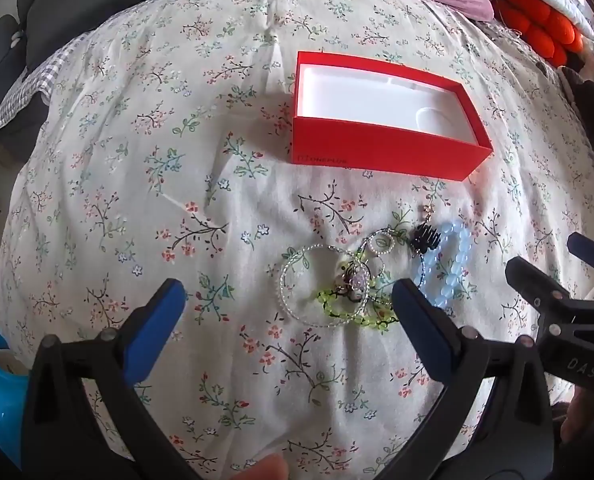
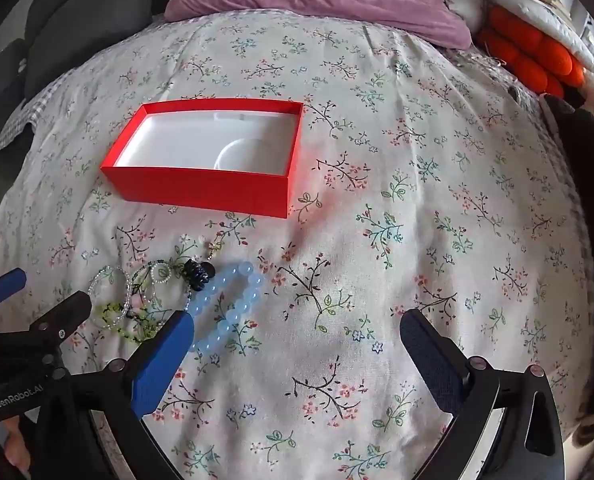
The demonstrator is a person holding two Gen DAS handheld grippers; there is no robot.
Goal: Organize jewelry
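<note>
— How far along would you say the tidying is?

— Hardly begun, from where I stand. The red box [image 1: 385, 148] sits open on the bed [image 1: 137, 200], and its white liner has nothing in it that I can see. All the jewelry is in a little heap on the floral cover, just in front of the box.

— What's in the heap?

— A pale blue bead bracelet [image 2: 229, 304] lying off to one side, a clear beaded bangle [image 1: 317, 284] tangled with a yellow-green bracelet [image 1: 361, 314], a small pearl ring [image 1: 383, 245] and a black tasselled piece [image 1: 425, 238], maybe an earring. So every item is left to move, by my reckoning.

— And the claws?

— Both tilted steeply down over the cover. The left claw [image 1: 287, 300] is spread as wide as it goes, straddling the tangle but touching nothing. The right claw [image 2: 297, 334] is just as wide, over bare fabric, with the blue bracelet just beside its left finger. Neither has hold of anything.

— Any writing?

— The box front carries faint lettering that looks like "ONEPLUS". One handle shows "DAS" in the left view, the other "GenRobot.AI" in the right view.
</note>
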